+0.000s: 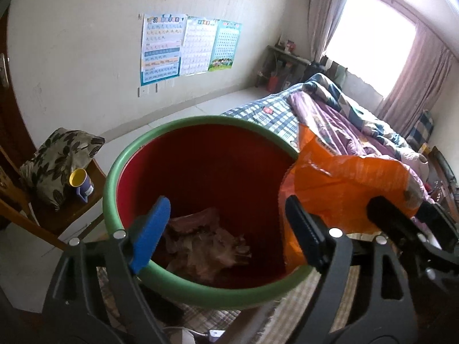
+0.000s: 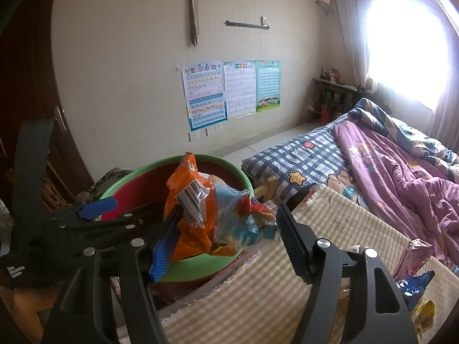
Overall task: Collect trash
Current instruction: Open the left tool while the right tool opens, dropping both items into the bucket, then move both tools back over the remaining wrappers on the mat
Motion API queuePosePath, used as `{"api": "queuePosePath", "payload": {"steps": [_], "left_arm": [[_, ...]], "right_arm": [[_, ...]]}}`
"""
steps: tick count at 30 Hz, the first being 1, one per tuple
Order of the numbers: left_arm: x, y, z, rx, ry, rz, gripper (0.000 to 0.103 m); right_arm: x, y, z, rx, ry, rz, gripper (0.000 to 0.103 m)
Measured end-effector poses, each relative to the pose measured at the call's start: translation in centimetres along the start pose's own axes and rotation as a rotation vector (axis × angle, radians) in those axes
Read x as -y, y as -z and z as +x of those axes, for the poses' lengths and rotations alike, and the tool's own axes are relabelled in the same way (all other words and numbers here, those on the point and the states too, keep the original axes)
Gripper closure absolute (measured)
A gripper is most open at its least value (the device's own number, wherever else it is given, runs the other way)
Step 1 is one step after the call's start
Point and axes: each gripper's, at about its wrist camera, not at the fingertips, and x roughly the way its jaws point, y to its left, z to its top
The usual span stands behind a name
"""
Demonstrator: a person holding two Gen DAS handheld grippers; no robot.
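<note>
A: Why do we hover both claws over the bin [image 1: 200, 292]?

B: So wrappers drop inside. Our left gripper [image 1: 226, 232] gapes empty; our right gripper [image 2: 226, 243], jaws apart, frames the orange wrapper [image 2: 189, 209] above the bin's rim.

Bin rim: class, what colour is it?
Green, on the bin rim; the left wrist view shows it best.

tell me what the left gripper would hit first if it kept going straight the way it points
Most likely the crumpled brownish trash at the bottom of the red bin. The open left gripper points down into the bin's mouth with nothing between its fingers. Depth is unclear, so the far inner wall could come first.
</note>
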Motion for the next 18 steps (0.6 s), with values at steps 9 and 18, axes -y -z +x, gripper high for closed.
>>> {"api": "queuePosePath", "payload": {"steps": [9,18], "left_arm": [[-0.8,1.2,-1.9,0.011,-0.038,-0.040,0.020],[1.0,2.7,-5.1,0.031,0.010,0.000,0.020]], "right_arm": [[-1.6,-0.7,-0.2,0.010,-0.025,-0.106,0.029],[1.3,1.2,-7.5,0.063,-0.045,0.003,0.029]]}}
